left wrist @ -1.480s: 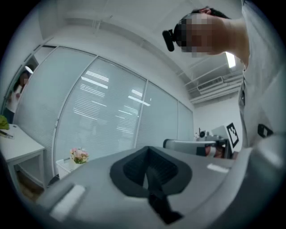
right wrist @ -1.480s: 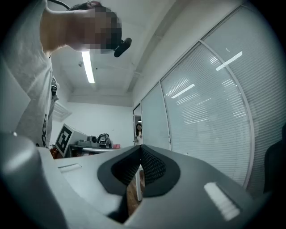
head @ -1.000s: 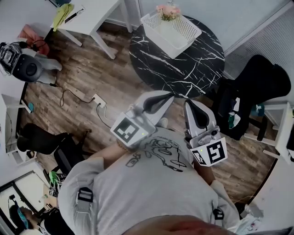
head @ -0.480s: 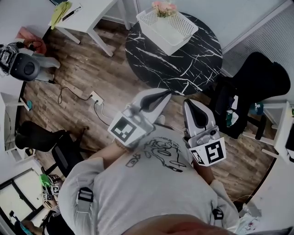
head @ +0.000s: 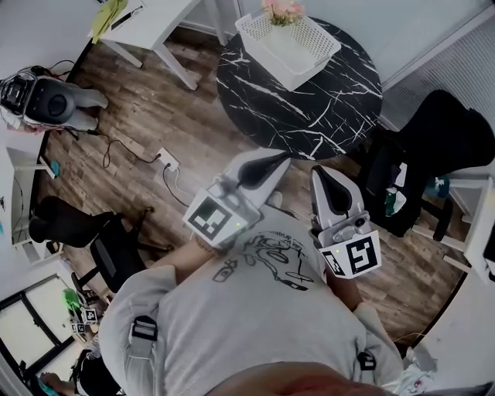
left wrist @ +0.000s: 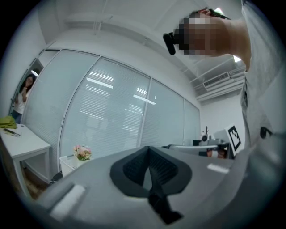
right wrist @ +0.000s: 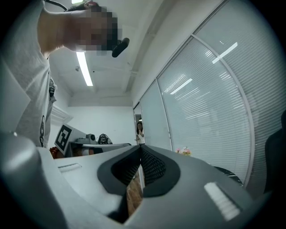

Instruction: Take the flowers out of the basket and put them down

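Note:
A bunch of pink flowers (head: pixel 282 11) stands at the far end of a white slotted basket (head: pixel 294 46) on a round black marble table (head: pixel 309 108). Both grippers are held level near the person's chest, well short of the table. My left gripper (head: pixel 283 159) is shut with nothing in it, and so is my right gripper (head: pixel 324 173). In the left gripper view the flowers (left wrist: pixel 82 152) and basket (left wrist: pixel 68 163) show far off to the left of the shut jaws. The right gripper view has the flowers (right wrist: pixel 184 152) small in the distance, right of its shut jaws.
A white desk (head: pixel 155 23) stands left of the table, with a black chair (head: pixel 441 147) to the right. A power strip and cable (head: pixel 165 165) lie on the wood floor. One person (left wrist: pixel 21 96) stands far left by the blinds, another in a doorway (right wrist: pixel 140 130).
The head view has shifted slightly, so the table and floor sit a little differently in frame. Both grippers stay shut and almost where they were.

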A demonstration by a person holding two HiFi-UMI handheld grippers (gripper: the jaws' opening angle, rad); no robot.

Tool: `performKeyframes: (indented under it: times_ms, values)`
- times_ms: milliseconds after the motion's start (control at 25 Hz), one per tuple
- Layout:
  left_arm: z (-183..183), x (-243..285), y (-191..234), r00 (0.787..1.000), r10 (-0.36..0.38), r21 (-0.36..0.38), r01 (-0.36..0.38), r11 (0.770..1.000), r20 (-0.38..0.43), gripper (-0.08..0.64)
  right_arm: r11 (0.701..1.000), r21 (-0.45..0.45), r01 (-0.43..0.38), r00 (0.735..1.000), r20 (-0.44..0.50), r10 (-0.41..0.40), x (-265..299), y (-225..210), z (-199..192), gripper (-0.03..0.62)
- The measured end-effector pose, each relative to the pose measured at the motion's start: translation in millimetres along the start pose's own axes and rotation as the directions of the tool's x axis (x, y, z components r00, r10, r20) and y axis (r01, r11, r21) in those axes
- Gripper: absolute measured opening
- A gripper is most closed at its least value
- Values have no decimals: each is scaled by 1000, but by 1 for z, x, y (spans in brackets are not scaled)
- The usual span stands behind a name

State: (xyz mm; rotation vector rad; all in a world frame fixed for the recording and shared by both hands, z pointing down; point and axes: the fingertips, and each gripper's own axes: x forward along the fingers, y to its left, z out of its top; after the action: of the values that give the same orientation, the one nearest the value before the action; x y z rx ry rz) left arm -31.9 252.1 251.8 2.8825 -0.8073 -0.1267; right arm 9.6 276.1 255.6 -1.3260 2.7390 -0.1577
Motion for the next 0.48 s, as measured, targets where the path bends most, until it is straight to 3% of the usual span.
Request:
performKeyframes:
  times_ms: [480]
  values:
    - [3, 25, 40, 1000, 18, 0, -18, 1000, 1, 3, 1000, -9, -20, 1000, 1, 20, 38, -30, 1, 5]
